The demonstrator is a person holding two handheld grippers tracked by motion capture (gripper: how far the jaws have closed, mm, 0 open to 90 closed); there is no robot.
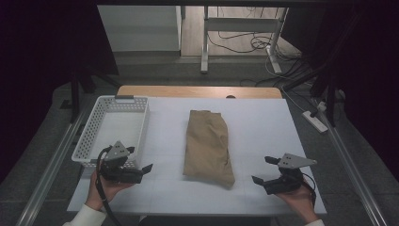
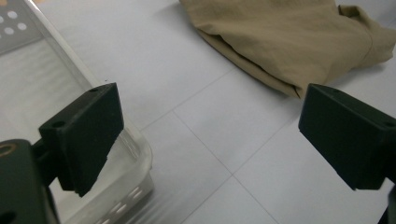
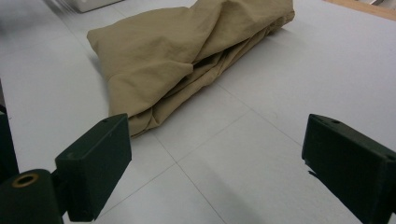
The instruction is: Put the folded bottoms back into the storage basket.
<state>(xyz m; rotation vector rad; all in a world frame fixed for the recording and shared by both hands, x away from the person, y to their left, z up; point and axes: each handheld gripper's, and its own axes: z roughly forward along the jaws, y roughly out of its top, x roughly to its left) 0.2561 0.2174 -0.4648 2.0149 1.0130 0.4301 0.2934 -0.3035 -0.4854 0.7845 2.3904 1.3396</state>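
At the left of the high view a white basket [image 1: 113,127] sits, its near corner hidden behind the left gripper [image 1: 139,170], which is spread wide and empty. The left gripper view cuts off the basket's rim. Centre frame lies the folded tan cloth [image 1: 208,147], its tucked layers plain in the right gripper view. Lower right, the right gripper [image 1: 264,170] gapes wide, empty, apart from the cloth.

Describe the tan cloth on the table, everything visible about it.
The tan cloth is a thin, wrinkled woven fabric, folded into a long bundle with layered edges and seams showing along its near side. It lies flat mid-table, long axis running away from the person, its near end slightly wider and angled right. The basket sits apart to its left. The left gripper and right gripper, both open, flank its near end without touching it.
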